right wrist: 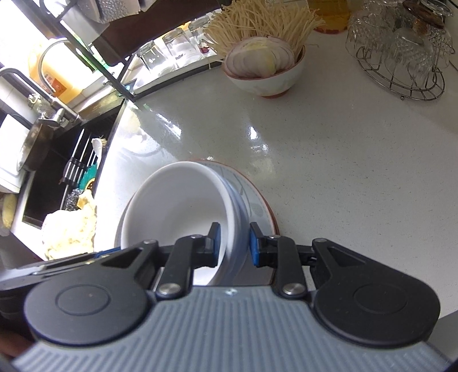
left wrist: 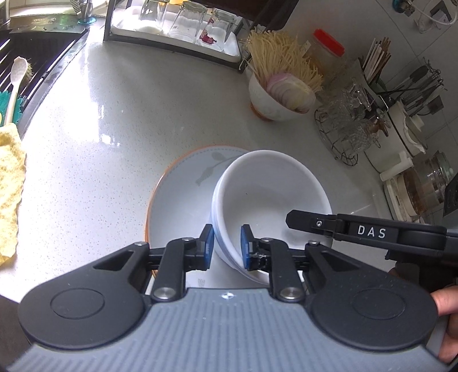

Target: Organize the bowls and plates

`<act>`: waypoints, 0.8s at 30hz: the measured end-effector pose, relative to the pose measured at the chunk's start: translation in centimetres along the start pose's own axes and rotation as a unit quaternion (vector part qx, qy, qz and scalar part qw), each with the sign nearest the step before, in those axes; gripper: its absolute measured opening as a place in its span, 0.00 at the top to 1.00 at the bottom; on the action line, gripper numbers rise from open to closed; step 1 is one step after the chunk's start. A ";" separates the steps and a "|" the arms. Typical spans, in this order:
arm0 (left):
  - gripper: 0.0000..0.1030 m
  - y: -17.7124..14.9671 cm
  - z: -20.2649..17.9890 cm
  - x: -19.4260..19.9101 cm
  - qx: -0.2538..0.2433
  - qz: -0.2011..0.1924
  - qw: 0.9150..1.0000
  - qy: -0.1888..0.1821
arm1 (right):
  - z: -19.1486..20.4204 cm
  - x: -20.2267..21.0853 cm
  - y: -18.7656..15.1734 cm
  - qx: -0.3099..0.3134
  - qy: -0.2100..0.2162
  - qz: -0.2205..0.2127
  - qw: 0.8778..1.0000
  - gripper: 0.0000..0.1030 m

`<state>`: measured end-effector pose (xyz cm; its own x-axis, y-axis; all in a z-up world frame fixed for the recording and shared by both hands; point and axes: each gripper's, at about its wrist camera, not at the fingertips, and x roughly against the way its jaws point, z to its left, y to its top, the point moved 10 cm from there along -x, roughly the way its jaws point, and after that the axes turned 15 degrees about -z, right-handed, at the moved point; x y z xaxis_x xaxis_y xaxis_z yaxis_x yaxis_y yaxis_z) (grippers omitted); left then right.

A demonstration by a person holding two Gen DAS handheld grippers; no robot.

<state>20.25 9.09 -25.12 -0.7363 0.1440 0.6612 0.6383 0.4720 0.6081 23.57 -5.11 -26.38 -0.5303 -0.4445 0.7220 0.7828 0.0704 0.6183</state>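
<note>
A plain white bowl (left wrist: 272, 189) sits tilted over an orange-rimmed plate (left wrist: 177, 194) with a grey leaf print on the white counter. My left gripper (left wrist: 227, 247) is shut on the bowl's near-left rim, one blue pad inside, one outside. My right gripper (right wrist: 233, 244) is shut on the bowl (right wrist: 177, 206) at its right rim, also with a pad each side; its black finger shows in the left wrist view (left wrist: 315, 221). The plate (right wrist: 257, 206) shows beyond the bowl's right side in the right wrist view.
A bowl of sliced onion and dry noodles (left wrist: 279, 94) stands behind. A wire basket of glassware (left wrist: 346, 126) is at the right, a rack of upturned glasses (left wrist: 186, 25) at the back. The sink (right wrist: 57, 171) and a yellow cloth (left wrist: 8, 183) lie left.
</note>
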 end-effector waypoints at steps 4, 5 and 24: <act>0.57 0.0 -0.2 0.3 0.000 -0.004 1.000 -0.002 | 0.0 0.3 0.5 -0.011 0.008 -0.004 1.000 0.72; 0.56 0.2 -0.2 0.5 -0.001 -0.008 1.000 -0.002 | -0.1 0.4 0.7 -0.013 0.010 -0.007 1.000 0.63; 0.54 2.7 0.4 4.5 -0.002 -0.060 0.998 0.009 | -1.4 4.1 3.5 -0.057 0.016 -0.071 0.996 0.46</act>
<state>18.55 11.37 -20.73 -0.8039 0.0705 0.5906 0.5462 0.4807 0.6860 24.57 -7.90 -21.68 -0.6285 -0.4707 0.6192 0.7341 -0.0957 0.6723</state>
